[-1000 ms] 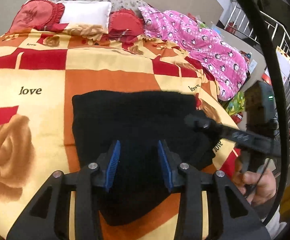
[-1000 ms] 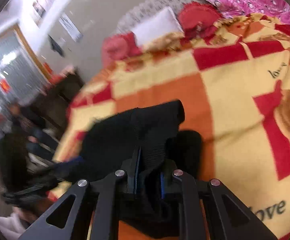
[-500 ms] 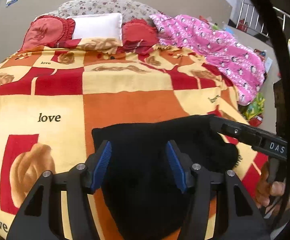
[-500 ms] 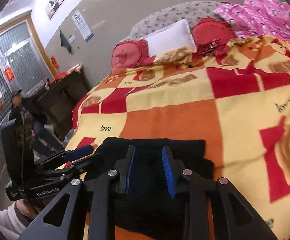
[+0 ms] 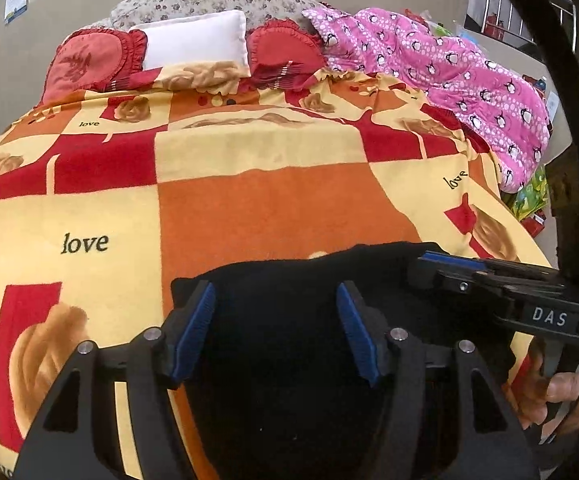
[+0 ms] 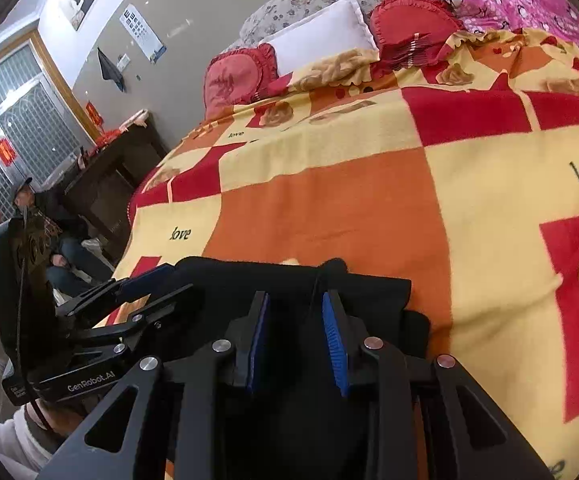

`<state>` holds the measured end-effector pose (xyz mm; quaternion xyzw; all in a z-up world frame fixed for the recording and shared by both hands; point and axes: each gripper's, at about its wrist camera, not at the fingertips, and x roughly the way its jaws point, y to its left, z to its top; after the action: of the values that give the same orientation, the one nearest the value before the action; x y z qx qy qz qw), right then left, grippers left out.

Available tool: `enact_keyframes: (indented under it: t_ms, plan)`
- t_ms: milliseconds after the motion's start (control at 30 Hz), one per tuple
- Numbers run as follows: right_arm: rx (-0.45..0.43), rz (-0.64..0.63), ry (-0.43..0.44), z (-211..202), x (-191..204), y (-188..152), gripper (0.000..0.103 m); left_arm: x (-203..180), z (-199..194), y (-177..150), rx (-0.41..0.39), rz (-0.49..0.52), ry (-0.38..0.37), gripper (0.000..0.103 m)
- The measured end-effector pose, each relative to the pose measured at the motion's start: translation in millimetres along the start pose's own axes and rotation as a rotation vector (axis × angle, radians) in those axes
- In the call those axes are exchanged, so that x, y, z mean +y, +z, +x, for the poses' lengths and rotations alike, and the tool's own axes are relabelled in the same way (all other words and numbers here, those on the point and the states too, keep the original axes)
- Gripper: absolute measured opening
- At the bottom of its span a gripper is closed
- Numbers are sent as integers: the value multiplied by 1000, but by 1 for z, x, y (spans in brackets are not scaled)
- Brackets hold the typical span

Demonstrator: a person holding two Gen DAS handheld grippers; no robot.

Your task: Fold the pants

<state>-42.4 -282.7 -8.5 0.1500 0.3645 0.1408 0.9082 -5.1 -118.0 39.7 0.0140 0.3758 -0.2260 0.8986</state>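
The black pants (image 5: 289, 320) lie folded in a compact dark stack on the near edge of the blanket (image 5: 257, 208), under both grippers. The left gripper (image 5: 275, 334) is spread wide above the cloth, gripping nothing. The right gripper (image 6: 295, 336) is likewise parted and empty. Farther off, a white pillow (image 5: 197, 46) and a pink penguin quilt (image 5: 449, 68) sit at the head of the bed

Folded pants (image 5: 289, 320) on the near end of the blanket (image 5: 265, 200), left gripper (image 5: 275, 332) above them, right gripper (image 6: 295, 338) to its right, pillows (image 5: 193, 46) at the far end, quilt (image 5: 449, 76) far right.
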Motion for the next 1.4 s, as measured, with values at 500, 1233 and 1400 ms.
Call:
enact_keyframes:
  t_ms: [500,1233,1400]
  plan:
    - [20,-159,-157,-45,37,-37,52,5,-30,-12,-6,-41,-13,61]
    - [20,99,55,-14,-33,-31,72,41,-10,-42,132,-300,-239,85]
    - [-21,62,40,-24,-22,-27,55,31,-9,-34,121,-269,-258,62]
